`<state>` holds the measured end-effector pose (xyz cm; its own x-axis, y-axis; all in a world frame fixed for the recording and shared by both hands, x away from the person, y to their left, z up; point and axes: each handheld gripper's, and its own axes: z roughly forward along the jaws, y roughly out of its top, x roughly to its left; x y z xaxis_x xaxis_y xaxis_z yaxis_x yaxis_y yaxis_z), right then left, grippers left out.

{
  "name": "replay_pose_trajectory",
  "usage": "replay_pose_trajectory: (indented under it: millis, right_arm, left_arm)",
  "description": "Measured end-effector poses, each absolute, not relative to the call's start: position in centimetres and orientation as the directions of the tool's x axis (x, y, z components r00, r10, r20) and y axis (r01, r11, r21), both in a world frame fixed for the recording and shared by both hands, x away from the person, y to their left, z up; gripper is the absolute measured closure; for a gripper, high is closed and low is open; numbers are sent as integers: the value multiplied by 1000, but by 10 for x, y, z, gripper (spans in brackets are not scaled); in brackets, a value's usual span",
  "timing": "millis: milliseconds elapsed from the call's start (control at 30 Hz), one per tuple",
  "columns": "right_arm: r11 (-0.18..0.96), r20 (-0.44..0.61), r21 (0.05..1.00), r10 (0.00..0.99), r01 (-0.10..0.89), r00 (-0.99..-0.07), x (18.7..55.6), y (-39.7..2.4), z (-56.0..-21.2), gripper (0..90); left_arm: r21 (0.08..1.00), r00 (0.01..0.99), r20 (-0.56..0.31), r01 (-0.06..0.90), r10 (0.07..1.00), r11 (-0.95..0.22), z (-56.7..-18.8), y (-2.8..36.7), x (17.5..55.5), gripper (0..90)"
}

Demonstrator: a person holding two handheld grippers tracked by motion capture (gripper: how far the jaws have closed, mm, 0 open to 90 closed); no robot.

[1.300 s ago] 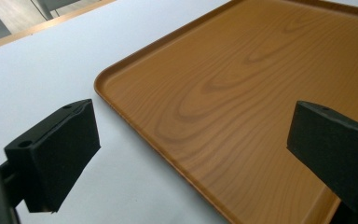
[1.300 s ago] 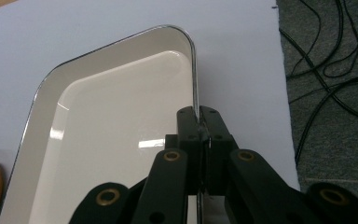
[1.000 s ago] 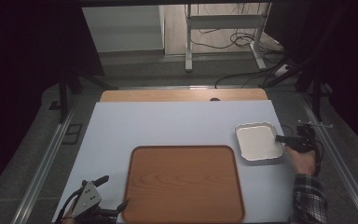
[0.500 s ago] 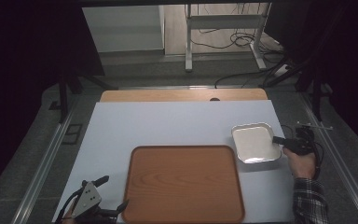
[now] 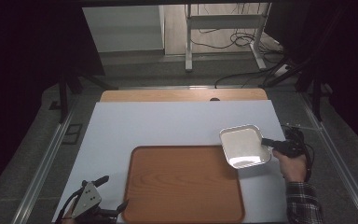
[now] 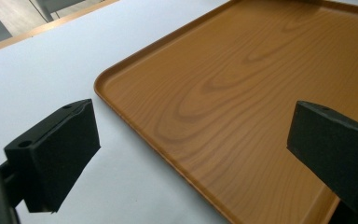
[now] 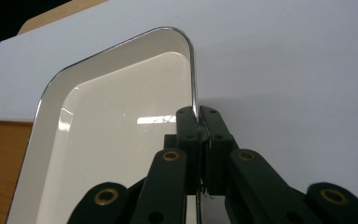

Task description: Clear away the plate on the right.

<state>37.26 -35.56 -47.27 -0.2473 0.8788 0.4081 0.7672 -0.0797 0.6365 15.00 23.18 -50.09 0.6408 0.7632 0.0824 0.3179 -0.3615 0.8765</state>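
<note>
The right gripper (image 5: 266, 141) is pinching the right rim of the white dish (image 5: 244, 145) with its jaws shut tight on it. In the right gripper view, the thin rim is sitting between the two black pads. A second ago the dish was lying nearer the right edge of the desk (image 5: 168, 123). Now it is sitting closer to the middle, and its left corner is hanging over the far right corner of the brown tray (image 5: 182, 184). The right hand (image 5: 292, 163) is coming along with it. The left gripper (image 5: 103, 213) is staying by the near left corner of the tray, its jaws wide open and holding nothing.
</note>
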Motion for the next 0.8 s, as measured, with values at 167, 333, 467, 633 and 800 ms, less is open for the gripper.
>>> replay_pose_trajectory:
  millis: [167, 333, 467, 633, 800]
  right_arm:
    - [-62, 419, 638, 864, 768, -278, 370, -343, -472, 872]
    - [-46, 445, 629, 840, 776, -311, 366, -327, -472, 873]
    - [-21, 456, 623, 822, 782, -341, 361, -310, -472, 874]
    - [-3, 467, 615, 807, 789, -361, 357, -295, -473, 873]
    - [39, 465, 609, 792, 792, -397, 351, -271, -476, 873]
  left_arm:
    - [877, 641, 82, 317, 763, -361, -501, 232, 150, 20]
    - [876, 641, 83, 318, 763, -362, -501, 232, 150, 19]
    - [876, 641, 83, 318, 763, -362, -501, 232, 150, 19]
    - [875, 641, 87, 317, 763, -365, -501, 232, 150, 20]
    - [875, 641, 88, 316, 762, -367, -501, 231, 150, 20]
